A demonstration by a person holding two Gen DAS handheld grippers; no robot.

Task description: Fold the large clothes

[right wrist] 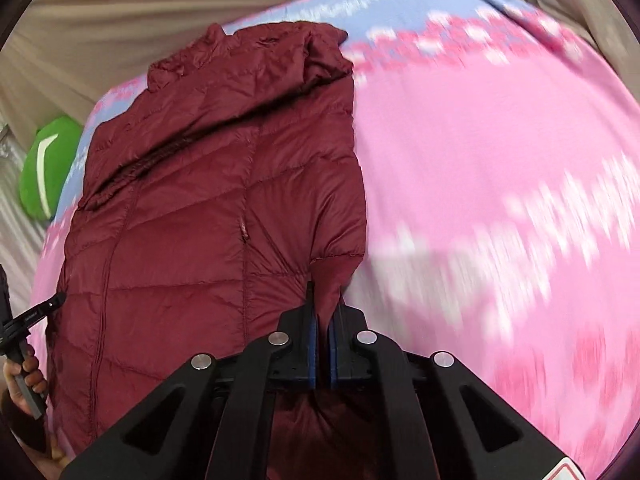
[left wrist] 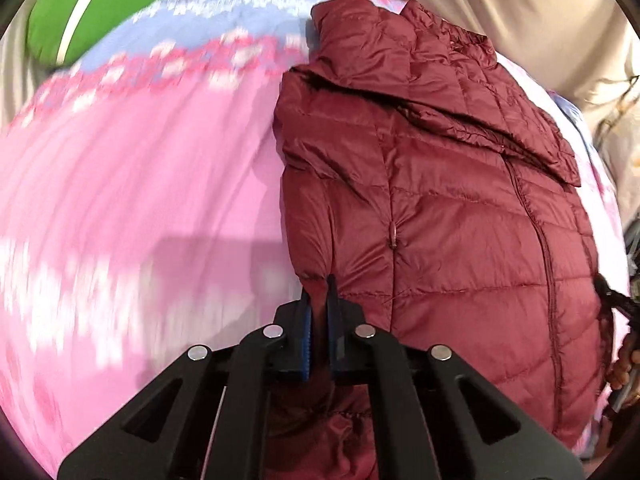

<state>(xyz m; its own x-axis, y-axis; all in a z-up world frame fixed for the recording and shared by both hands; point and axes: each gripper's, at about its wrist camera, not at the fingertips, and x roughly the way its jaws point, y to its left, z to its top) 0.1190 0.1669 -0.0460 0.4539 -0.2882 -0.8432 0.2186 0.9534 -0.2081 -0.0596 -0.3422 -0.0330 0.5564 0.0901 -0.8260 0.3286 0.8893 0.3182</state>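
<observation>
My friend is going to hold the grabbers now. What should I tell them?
Left gripper: shut on the maroon puffer jacket at its bottom left corner.
Right gripper: shut on the jacket's bottom right corner.
The jacket lies front up on the pink and blue blanket, zipped, sleeves folded in across the chest.
A green cushion sits beyond the blanket.
Left to do: probably fold the hem up toward the collar, then release.

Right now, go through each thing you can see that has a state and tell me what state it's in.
Maroon puffer jacket: front up, zipped, sleeves folded across the chest, lying on the pink blanket.
Left gripper: shut on the jacket's bottom corner.
Right gripper: shut on the other bottom corner.
Green cushion: lying beyond the blanket.
</observation>
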